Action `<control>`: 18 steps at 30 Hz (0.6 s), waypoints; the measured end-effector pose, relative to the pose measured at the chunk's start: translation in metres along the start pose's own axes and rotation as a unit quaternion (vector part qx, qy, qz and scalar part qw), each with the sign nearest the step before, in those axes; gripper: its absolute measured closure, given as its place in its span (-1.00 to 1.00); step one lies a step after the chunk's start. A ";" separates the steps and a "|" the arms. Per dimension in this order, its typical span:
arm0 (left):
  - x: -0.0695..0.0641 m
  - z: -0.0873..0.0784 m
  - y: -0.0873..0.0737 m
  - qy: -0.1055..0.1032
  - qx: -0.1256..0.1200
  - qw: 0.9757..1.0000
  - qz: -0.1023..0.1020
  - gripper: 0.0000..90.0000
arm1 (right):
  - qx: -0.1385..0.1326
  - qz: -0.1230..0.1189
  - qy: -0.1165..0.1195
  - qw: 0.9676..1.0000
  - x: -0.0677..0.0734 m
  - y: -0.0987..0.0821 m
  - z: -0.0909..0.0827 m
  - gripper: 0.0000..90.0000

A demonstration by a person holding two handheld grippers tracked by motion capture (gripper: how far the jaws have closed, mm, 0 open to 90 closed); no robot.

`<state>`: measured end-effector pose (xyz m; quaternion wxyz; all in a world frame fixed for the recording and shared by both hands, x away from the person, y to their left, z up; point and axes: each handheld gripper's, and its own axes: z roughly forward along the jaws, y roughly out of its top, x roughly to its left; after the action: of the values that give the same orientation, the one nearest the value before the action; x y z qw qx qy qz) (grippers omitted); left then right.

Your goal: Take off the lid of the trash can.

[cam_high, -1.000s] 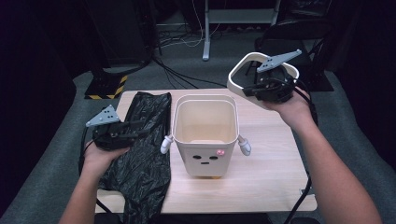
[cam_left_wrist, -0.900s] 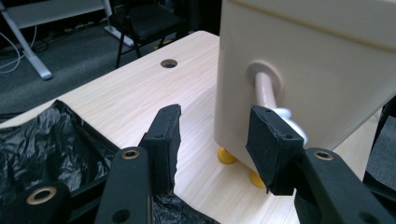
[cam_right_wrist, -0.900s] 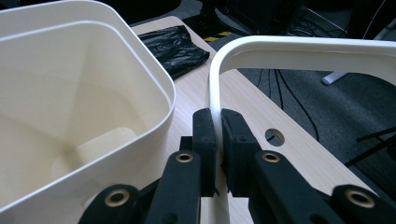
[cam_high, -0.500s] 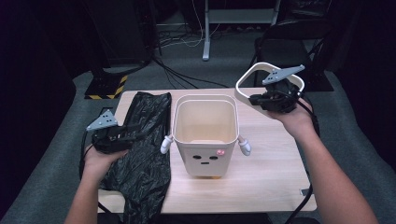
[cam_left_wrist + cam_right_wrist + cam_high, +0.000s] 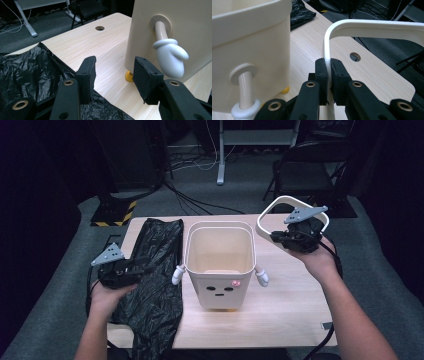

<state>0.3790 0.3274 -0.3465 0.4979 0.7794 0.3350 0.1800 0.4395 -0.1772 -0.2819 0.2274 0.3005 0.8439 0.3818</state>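
Ring: white rim ring [image 5: 372, 26] pinched in the right gripper [image 5: 329, 67], held above the table's [image 5: 295, 295] right side beside the bin [image 5: 220, 265].
Left gripper [image 5: 113, 72]: jaws parted, empty, over the black bag [image 5: 27, 72].
Right gripper view: yellow foot [image 5: 284, 90] under the bin.
High view: bin's face.

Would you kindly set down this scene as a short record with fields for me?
Surface: pale wooden table
Centre: cream plastic bin with a face and mitten arms, upright, empty
Left of bin: crumpled black plastic bag, lying flat
Right gripper: shut on the white rounded-square plastic ring, held above the table's right side
Left gripper: fingers apart, nothing between them, over the bag's edge beside the bin
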 end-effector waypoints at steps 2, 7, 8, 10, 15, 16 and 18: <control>-0.001 0.000 -0.001 0.004 0.004 1.000 0.002 0.16 | -0.001 0.002 0.000 1.000 0.000 -0.004 0.001 0.88; 0.000 -0.005 -0.004 0.010 0.002 1.000 0.001 0.16 | 0.000 0.006 -0.003 1.000 0.002 -0.018 0.007 0.88; 0.000 -0.006 -0.005 0.011 0.000 1.000 0.000 0.16 | 0.000 0.006 -0.003 1.000 0.002 -0.018 0.007 0.88; 0.000 -0.008 -0.006 0.013 -0.001 1.000 0.000 0.15 | 0.001 0.008 -0.003 1.000 0.002 -0.023 0.009 0.87; 0.002 -0.010 -0.009 0.016 -0.002 1.000 -0.006 0.15 | 0.005 0.013 -0.006 1.000 0.004 -0.035 0.017 0.87; 0.002 -0.010 -0.010 0.017 -0.001 1.000 -0.007 0.15 | 0.006 0.015 -0.007 1.000 0.005 -0.038 0.019 0.87; 0.003 -0.010 -0.011 0.017 -0.001 1.000 -0.008 0.14 | 0.009 0.019 -0.007 1.000 0.007 -0.045 0.024 0.87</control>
<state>0.3710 0.3388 -0.3518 0.4940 0.7731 0.3494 0.1902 0.4342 -0.1845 -0.3325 0.2235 0.3209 0.8400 0.3762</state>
